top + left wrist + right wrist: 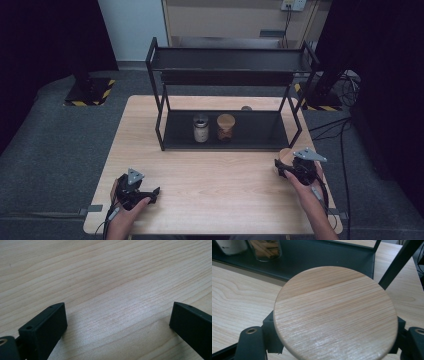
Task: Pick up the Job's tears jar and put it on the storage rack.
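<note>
Between right gripper (335,340) fingers: round, fine-grained wooden lid (335,312), clamped.

Left tool (150,192) gapes wide — right tool (281,168) clamped tight.

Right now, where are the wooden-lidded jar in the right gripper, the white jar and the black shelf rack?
wooden-lidded jar (335,312), right gripper view, middle of its round lid.
white jar (201,131), high view, its body.
black shelf rack (260,131), high view, bare lower tray.

jar body hidden beneath wooden lid (335,312), left claw (117,322) tips cropped
</note>
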Available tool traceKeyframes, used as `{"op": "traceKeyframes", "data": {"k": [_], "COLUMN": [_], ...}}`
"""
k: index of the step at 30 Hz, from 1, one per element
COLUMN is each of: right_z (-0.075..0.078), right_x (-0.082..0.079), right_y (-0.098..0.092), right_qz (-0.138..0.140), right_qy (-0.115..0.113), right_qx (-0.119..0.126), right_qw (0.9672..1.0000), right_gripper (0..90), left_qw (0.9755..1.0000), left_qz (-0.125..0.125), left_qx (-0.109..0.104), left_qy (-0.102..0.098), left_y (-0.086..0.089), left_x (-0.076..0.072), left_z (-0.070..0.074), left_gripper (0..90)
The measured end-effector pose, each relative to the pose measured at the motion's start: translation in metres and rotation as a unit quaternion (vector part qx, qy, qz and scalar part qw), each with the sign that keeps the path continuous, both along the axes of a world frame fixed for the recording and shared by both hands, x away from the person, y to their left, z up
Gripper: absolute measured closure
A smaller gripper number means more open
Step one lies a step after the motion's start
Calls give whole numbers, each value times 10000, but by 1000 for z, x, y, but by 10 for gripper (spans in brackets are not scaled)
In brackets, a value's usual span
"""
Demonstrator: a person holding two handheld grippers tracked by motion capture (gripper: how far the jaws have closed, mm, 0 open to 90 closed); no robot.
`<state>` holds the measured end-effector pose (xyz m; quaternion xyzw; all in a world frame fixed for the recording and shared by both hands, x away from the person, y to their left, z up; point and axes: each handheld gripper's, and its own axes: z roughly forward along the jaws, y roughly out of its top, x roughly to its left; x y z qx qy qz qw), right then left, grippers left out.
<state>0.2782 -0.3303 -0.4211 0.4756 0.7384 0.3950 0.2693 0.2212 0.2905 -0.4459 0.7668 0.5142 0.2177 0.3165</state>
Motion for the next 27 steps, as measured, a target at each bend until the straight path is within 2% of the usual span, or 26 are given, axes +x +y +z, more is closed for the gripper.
{"op": "traceKeyframes", "data": {"k": [27], "right_z": [19], "right_x": [-4], "right_y": [24], "right_qz": [401], "right_qy": [-68], "right_qx": [-92], "right_qw": [9991], "right_gripper": [256], "left_qw": [10000], "left_qz": [-1], "left_qx": [1], "left_qy": [1], "left_y": [0], "left_x": [0], "left_z": [0], "left_gripper": [0]}}
